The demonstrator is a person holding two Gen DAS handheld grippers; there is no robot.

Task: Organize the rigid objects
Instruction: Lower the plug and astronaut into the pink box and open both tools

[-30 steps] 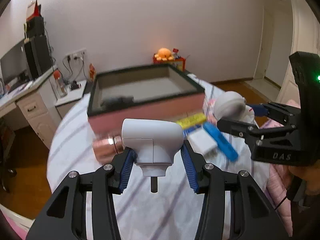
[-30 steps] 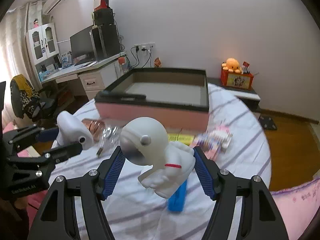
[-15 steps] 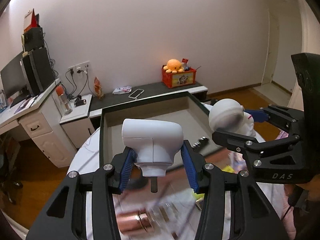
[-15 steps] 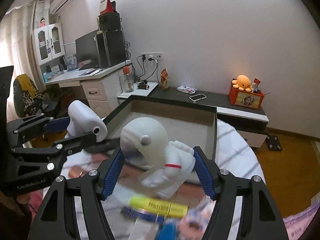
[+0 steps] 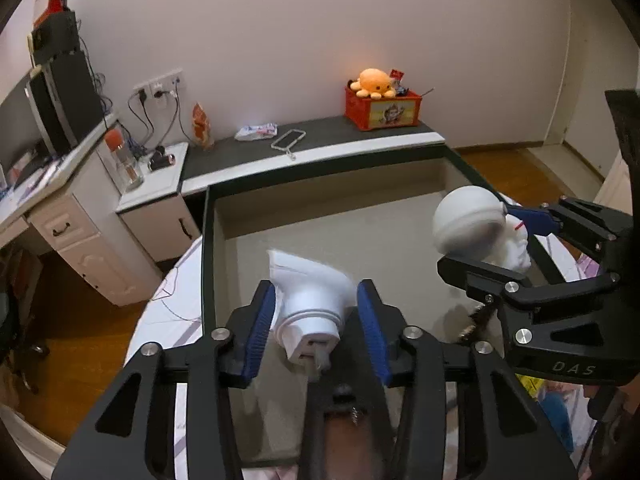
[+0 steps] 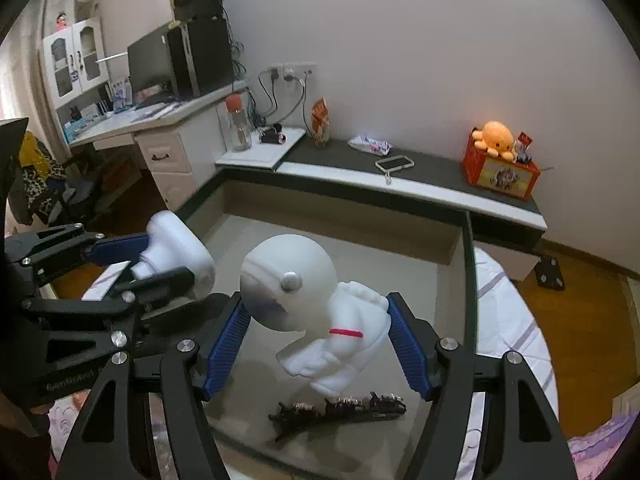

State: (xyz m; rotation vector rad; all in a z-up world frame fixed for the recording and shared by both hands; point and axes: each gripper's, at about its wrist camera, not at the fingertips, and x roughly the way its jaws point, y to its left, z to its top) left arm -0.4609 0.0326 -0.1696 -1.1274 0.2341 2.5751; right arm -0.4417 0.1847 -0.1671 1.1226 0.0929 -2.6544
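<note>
Table: as I look along both grippers, I see a round table [image 5: 168, 304] under a pale striped cloth, and the box sits on it.
Box: a wide, shallow open box [image 5: 208, 248] with a dark rim and a greyish floor; both of my tools hang over its inside.
Left gripper: my left gripper [image 5: 316, 316] has its blue pads spread a little wider than the white piece between them; the right pad shows a clear gap, while at the left pad I cannot tell whether it touches, so I read it as let go.
White nozzle: a white plastic nozzle-like piece [image 5: 312, 300] sits tilted between the left pads, above the box floor (its edges are blurred, so its exact pose is unclear).
Right gripper: my right gripper [image 6: 320, 340] is clamped on the toy, one blue pad at the helmet side and one at the back.
Astronaut: a white astronaut figure [image 6: 320, 312] with a round helmet and a thin red band, held in the air above the box floor, near the right wall.
Hair clip: a dark, studded hair clip [image 6: 340, 410] lies flat on the box floor, just under the astronaut and apart from it.
</note>
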